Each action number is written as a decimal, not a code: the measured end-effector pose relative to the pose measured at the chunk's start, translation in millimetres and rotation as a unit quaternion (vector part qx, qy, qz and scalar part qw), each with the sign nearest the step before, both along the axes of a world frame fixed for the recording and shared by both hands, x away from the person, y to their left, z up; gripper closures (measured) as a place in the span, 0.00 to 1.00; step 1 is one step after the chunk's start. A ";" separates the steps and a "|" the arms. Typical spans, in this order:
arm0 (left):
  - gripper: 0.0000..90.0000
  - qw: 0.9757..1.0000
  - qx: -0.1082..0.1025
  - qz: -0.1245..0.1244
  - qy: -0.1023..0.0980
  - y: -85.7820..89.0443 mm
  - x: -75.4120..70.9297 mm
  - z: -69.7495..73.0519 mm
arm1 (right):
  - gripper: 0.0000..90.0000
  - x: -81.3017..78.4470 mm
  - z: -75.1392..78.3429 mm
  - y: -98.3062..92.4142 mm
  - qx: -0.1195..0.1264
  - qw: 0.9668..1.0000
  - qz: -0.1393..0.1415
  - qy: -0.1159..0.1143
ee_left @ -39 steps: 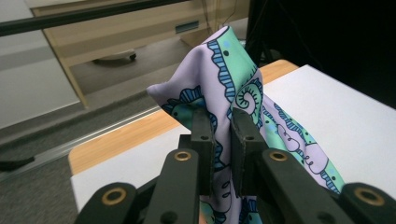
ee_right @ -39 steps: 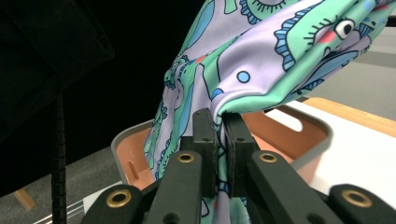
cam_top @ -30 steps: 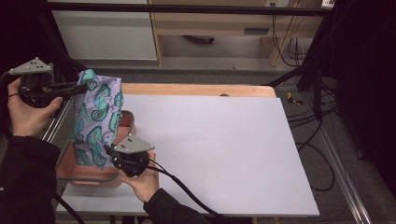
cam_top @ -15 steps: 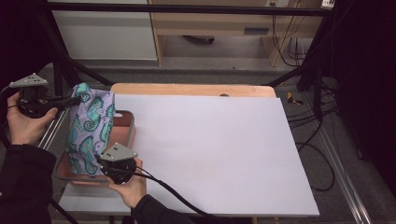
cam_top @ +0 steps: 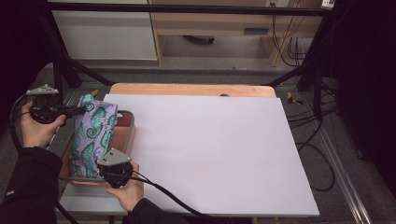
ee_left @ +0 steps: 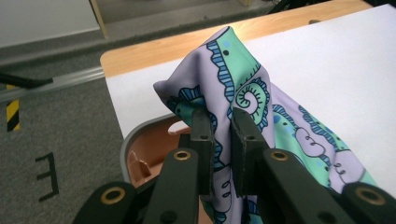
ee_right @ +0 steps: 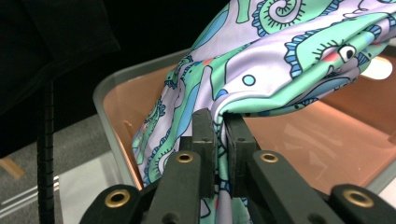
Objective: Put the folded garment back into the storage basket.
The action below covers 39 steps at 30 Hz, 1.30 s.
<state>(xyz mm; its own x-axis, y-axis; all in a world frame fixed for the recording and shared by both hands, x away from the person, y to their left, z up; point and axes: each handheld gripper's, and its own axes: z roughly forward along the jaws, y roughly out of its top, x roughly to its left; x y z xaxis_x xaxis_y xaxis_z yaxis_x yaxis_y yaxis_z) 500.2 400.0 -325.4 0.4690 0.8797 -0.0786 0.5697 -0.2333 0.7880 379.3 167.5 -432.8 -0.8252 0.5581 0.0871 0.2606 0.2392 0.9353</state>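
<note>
A lilac cloth (cam_top: 93, 137) printed with teal seahorses hangs folded over the orange tub (cam_top: 127, 135) at the table's left edge. My left gripper (cam_top: 83, 109) is shut on the cloth's far upper corner; in the left gripper view the jaws pinch the fabric (ee_left: 243, 93) at the gripper (ee_left: 222, 119). My right gripper (cam_top: 103, 164) is shut on the near lower edge. In the right gripper view its jaws at the gripper (ee_right: 219, 121) clamp the cloth (ee_right: 280, 56), which drapes into the tub (ee_right: 299, 135).
A white sheet (cam_top: 210, 149) covers most of the wooden table (cam_top: 187, 89) to the right of the tub. Black frame posts (cam_top: 56, 70) stand behind the tub, and cables (cam_top: 313, 121) trail on the floor at right.
Both hands have sunk and shifted left, lowering the cloth further into the tub. The stretched cloth now hangs lower and slacker.
</note>
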 end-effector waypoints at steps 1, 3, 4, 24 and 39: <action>0.88 1.000 -0.004 0.008 0.007 -0.3 2.8 -4.5 | 0.88 1.0 -0.8 -0.1 -0.003 1.000 0.001 0.004; 0.73 0.999 -0.017 0.024 0.013 -0.5 7.6 -14.8 | 0.70 1.4 -0.7 -2.5 -0.014 1.000 0.004 0.006; 0.67 0.999 -0.016 0.032 0.015 -0.2 8.2 -18.1 | 0.58 0.9 -0.5 -4.7 -0.016 1.000 0.001 -0.006; 0.06 0.999 -0.040 0.031 0.005 -33.6 -20.3 -31.5 | 0.12 29.2 38.1 -146.7 0.001 1.000 -0.028 -0.001; 0.04 0.998 -0.040 -0.054 -0.015 -96.2 -41.0 -26.9 | 0.08 39.4 37.5 -235.9 -0.005 0.998 -0.046 0.038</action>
